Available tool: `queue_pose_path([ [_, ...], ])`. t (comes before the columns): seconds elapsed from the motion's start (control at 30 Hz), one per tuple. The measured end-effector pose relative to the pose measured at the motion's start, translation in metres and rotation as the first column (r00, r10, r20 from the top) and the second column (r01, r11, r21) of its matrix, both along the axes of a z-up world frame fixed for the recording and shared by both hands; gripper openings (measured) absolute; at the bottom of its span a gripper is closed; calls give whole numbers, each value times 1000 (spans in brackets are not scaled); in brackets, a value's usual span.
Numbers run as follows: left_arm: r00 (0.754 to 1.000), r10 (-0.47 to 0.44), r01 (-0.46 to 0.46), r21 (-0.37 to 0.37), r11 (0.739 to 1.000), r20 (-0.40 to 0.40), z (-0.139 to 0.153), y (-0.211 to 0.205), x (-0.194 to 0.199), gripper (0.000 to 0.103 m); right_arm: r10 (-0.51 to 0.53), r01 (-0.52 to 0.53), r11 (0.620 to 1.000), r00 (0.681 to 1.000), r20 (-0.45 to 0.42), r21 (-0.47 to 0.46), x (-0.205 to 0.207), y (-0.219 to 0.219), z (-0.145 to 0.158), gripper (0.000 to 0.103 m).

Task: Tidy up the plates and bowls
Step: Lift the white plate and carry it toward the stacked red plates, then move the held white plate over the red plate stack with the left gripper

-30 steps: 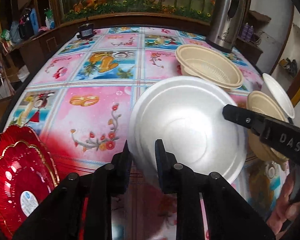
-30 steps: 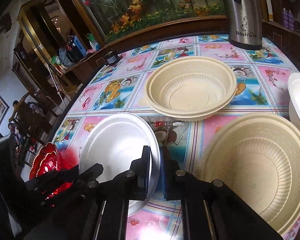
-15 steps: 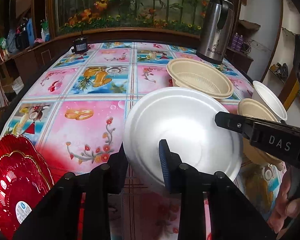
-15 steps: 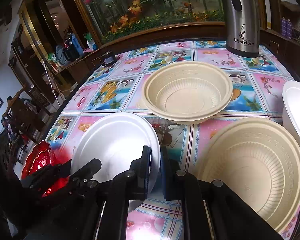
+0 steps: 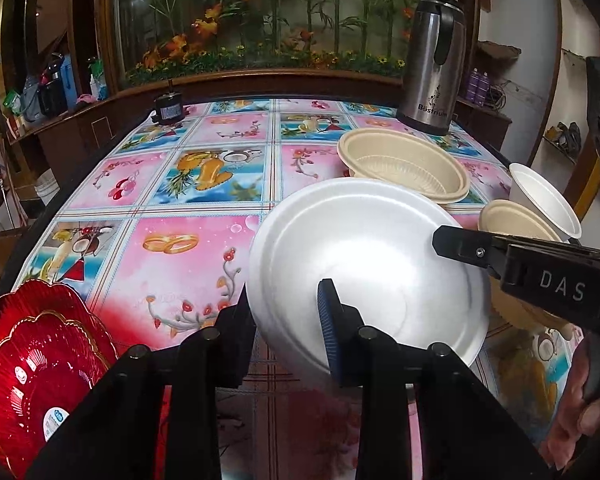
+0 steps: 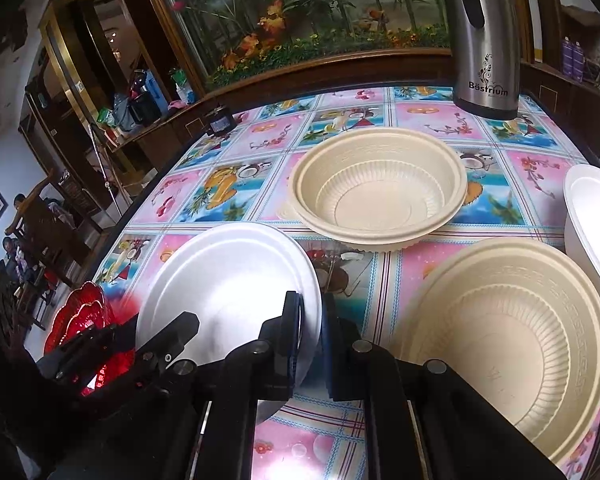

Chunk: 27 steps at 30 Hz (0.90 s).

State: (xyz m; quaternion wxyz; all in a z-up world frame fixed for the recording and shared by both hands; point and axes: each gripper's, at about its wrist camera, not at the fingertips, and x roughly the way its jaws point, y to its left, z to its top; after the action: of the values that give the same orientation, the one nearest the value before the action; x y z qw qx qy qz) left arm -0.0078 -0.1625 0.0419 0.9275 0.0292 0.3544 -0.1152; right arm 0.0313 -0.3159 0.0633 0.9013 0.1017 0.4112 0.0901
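Clamped on the white plate's [image 6: 228,280] near rim is my right claw [image 6: 312,332], while my left claw [image 5: 286,320] straddles its opposite edge, pads loosely apart, above the table [image 5: 188,184].

Both views are fisheye: straight lines bow outward and black vignette fills the corners. Illumination is moderate and uneven. Daylight enters at 1 to 3 o'clock, where the white wall [image 5: 572,80] is brightest; the cabinets [image 6: 60,92] at 9 to 11 o'clock are dim. Strong glare washes out the centre of the white plate [image 5: 372,264], and the glossy tablecloth [image 5: 188,256] shows soft sheen. Central focus is sharp; edges smear. The red plate [image 6: 80,316] appears blurred.
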Motion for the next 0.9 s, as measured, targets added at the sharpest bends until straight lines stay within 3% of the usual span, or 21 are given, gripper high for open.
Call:
queue_pose_path([
  [0.43, 999, 9, -10, 7, 1000, 44, 3, -2, -4, 27, 4, -4, 1000, 1000, 20, 16, -1, 0, 4, 10],
  [0.9, 994, 21, -17, -37, 999, 109, 15, 2, -12, 27, 6, -8, 999, 998, 62, 34, -9, -1, 12, 10],
])
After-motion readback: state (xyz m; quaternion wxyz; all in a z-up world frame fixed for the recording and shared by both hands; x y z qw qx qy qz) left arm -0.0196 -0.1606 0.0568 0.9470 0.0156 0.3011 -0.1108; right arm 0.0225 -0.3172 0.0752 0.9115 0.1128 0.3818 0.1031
